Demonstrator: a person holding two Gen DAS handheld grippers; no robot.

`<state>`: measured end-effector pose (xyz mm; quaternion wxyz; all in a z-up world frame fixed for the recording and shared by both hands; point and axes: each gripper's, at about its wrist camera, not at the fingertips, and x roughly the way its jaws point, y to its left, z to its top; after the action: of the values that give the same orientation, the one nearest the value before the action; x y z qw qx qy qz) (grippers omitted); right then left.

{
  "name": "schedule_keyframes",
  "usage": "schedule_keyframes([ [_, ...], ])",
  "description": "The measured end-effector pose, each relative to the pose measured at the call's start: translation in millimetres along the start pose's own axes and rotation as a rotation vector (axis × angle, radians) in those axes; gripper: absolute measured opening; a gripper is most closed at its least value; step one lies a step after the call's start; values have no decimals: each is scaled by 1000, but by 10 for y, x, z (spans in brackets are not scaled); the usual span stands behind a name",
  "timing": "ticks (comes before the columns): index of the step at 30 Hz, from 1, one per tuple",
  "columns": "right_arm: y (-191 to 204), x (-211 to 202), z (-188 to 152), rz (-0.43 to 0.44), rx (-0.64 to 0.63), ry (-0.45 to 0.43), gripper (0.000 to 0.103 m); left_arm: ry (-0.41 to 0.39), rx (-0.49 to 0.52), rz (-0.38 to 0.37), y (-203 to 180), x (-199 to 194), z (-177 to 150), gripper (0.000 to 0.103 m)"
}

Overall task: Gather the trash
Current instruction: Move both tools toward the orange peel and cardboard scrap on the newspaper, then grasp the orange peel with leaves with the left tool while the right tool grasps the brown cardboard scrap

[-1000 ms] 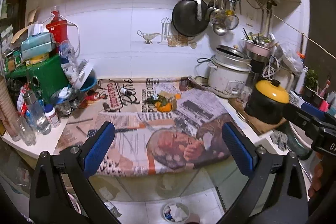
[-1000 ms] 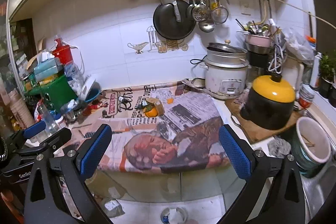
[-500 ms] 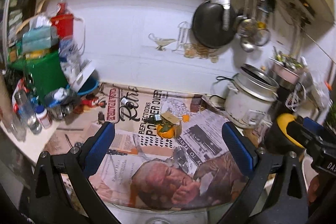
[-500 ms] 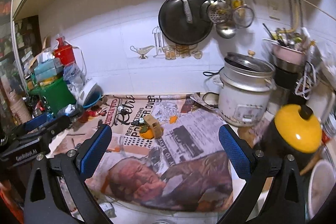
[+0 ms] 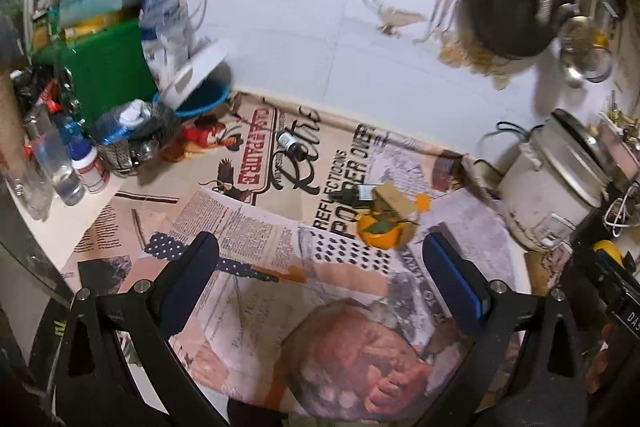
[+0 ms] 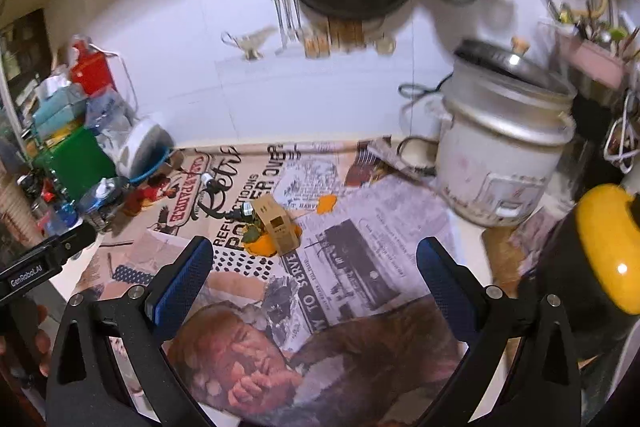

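Left wrist view: left claw (image 5: 320, 279) is spread wide and empty over the newspaper-covered surface (image 5: 256, 227). The trash pile, meaning orange peel (image 5: 380, 231), small cardboard box (image 5: 394, 201) and a little dark bottle (image 5: 354, 194), sits ahead, well apart from it.

Right wrist view: right claw (image 6: 314, 277) is spread and empty too, with the pile near, just ahead. Nothing looks collected yet, so it's all left to do.
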<state>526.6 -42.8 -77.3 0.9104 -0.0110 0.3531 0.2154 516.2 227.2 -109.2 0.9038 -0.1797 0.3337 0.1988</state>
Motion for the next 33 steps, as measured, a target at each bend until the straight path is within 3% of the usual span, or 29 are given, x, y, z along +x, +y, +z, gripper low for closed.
schedule_keyframes([
  [6,181,784,68,4,44,93,100,77,70,8,191,685,243,102],
  [11,306,1564,115,51,66,209,78,159,120,-6,315,1239,375,102],
  [15,279,1997,162,72,126,272,74,199,164,0,329,1540,393,102],
  [18,311,2265,209,91,93,333,74,229,181,-8,319,1703,359,102],
  [21,343,2416,175,75,57,390,71,262,190,-22,284,1820,308,102],
  [23,333,2492,150,97,53,416,57,275,198,-31,253,1864,268,102],
  [25,311,2518,137,126,57,427,50,292,207,-37,213,1905,232,102],
  [33,68,2195,210,106,126,342,43,370,243,-123,-133,2083,99,102],
])
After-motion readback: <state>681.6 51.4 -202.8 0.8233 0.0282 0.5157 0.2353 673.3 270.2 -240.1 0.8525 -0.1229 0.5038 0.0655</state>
